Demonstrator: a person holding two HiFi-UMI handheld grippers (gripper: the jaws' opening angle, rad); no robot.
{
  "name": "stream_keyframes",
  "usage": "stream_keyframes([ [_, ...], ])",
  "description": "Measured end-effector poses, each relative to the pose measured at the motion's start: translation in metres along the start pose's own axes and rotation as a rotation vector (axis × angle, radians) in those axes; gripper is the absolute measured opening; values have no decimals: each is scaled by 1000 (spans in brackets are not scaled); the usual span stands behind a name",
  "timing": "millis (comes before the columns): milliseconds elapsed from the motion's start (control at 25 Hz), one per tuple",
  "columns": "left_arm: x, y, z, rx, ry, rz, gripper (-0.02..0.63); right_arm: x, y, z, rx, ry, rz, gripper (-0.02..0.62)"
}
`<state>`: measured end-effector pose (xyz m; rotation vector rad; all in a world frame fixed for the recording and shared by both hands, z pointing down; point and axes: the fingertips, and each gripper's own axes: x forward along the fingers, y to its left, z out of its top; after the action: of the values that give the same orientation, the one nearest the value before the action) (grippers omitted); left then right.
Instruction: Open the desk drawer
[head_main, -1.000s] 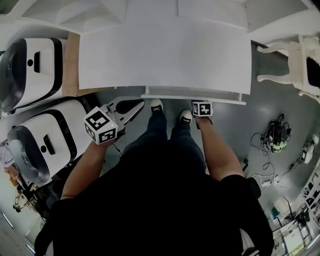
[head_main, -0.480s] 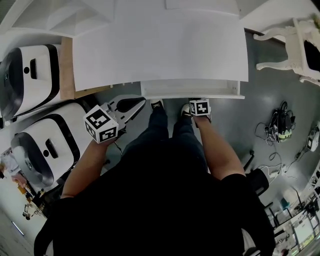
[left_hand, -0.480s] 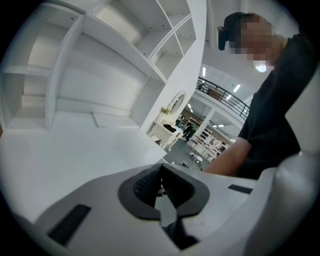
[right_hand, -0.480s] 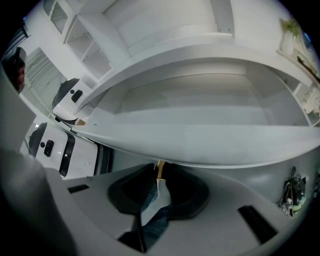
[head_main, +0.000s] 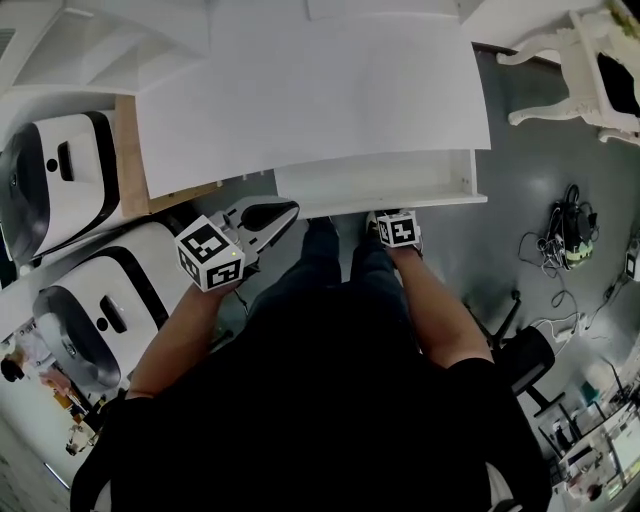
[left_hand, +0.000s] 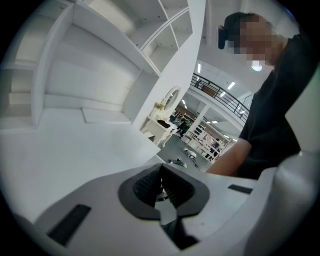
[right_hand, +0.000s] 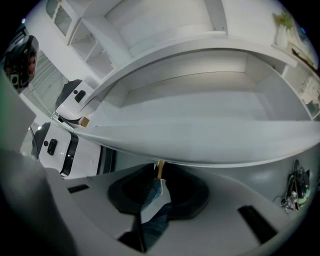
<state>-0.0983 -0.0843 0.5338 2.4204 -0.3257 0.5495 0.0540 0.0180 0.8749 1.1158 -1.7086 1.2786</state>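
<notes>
- The white table has its drawer partly out at the front edge.
- The right claw, just below this front edge, pinches a small tan pull. I think that drawing it straight and level will avoid a slip.
- The left claw, pressed together and empty, hangs near the table's front left.

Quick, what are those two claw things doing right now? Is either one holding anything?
Left gripper: closed, fingers together, holding nothing.
Right gripper: closed on the small handle under the front of the drawer.
</notes>
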Motion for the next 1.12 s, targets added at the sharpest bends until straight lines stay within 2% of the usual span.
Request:
stream_keyframes([
  [240, 16, -9, -1, 18, 32, -47, 9, -3, 3, -13, 29, -18, 5, 72],
  [1120, 63, -36, -12, 39, 106, -157, 9, -19, 18, -82, 27, -1, 32, 73],
])
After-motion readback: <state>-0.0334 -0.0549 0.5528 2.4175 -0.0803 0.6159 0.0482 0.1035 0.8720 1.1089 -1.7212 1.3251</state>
